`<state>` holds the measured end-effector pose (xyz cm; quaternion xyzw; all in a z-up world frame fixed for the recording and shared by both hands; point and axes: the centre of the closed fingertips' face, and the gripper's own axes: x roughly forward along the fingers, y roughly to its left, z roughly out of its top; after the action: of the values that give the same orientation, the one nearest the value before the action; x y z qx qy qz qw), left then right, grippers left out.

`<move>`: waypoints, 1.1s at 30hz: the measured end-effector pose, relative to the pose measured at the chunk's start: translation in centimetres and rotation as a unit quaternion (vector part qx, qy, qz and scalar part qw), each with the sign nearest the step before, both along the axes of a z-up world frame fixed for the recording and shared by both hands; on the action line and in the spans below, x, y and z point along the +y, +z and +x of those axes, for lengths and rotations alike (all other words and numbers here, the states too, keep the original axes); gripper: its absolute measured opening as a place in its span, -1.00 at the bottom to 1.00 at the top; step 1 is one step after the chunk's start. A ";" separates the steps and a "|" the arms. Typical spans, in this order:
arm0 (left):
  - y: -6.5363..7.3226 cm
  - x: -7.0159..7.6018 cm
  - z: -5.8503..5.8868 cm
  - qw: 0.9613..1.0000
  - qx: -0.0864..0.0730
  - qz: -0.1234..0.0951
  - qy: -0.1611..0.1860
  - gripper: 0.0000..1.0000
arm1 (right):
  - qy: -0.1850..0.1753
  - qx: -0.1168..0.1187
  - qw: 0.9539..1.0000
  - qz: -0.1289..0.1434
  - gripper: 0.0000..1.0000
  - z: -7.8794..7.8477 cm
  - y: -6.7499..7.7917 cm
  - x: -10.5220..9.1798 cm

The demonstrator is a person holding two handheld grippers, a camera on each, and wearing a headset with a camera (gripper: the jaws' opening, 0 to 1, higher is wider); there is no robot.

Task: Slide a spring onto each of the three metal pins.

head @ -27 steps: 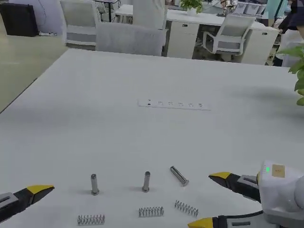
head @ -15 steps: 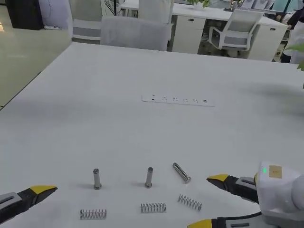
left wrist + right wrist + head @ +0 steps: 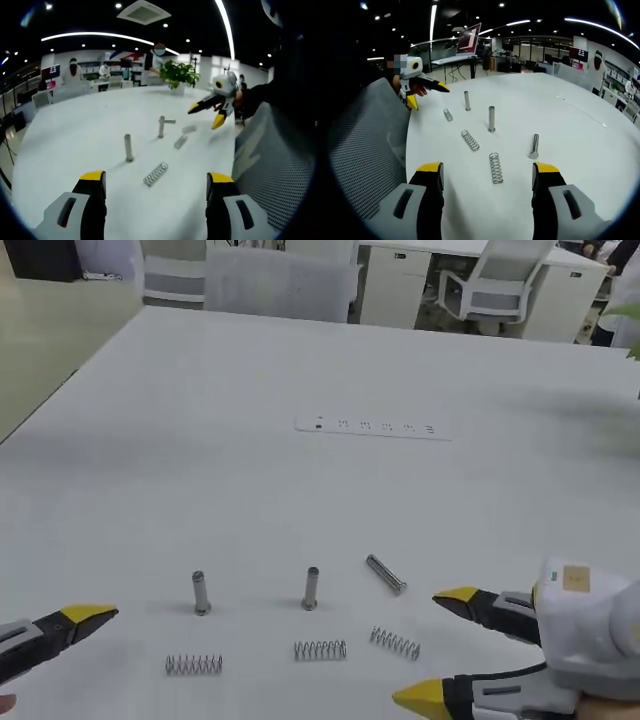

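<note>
Workbench (image 3: 300, 500), white and broad, is stretching away from the person, with grey office chairs (image 3: 280, 285) and white desks (image 3: 400, 290) standing beyond its far edge. Close on the person's side, a grey mesh chair back (image 3: 365, 150) is crowding the edge of both gripper views. A potted plant (image 3: 179, 75) is sitting at the bench's far end in the left gripper view.

The right gripper (image 3: 487, 170) is hovering low over the near right part of the bench, its yellow-tipped jaws standing wide apart and holding nothing. The left gripper (image 3: 156, 179) is waiting at the near left, its jaws likewise spread and empty. The two are facing each other across the parts.

A flush socket strip (image 3: 372, 427) is lying in the tabletop well beyond everything else.

Three metal pins are sitting in a row across the bench. The left pin (image 3: 200, 592) and the middle pin (image 3: 311, 587) are standing upright, well apart from each other, while the right pin (image 3: 385, 574) is lying on its side at a slant.

Three springs are lying flat in a second row, nearer the person than the pins: the left spring (image 3: 193, 664) in front of the left pin, the middle spring (image 3: 320, 649) in front of the middle pin, and the right spring (image 3: 394, 643) near the fallen pin and just beside the right gripper's jaw tips. None is sitting on a pin.
</note>
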<state>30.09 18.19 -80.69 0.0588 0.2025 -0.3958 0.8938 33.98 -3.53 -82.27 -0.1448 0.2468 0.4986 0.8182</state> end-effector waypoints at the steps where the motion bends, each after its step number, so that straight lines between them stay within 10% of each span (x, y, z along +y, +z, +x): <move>1: 0.0 0.0 0.0 1.000 0.000 -0.001 0.001 0.58 | 0.000 0.001 1.000 0.000 0.42 0.0 -0.1 0.0; 33: 0.0 0.2 0.0 1.000 -0.001 -0.001 0.002 0.57 | 0.001 0.004 1.000 -0.002 0.39 -0.2 -0.3 0.1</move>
<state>30.11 18.38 -80.67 0.0577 0.2011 -0.3938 0.8951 33.76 -3.44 -82.55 -0.1446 0.2512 0.4999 0.8162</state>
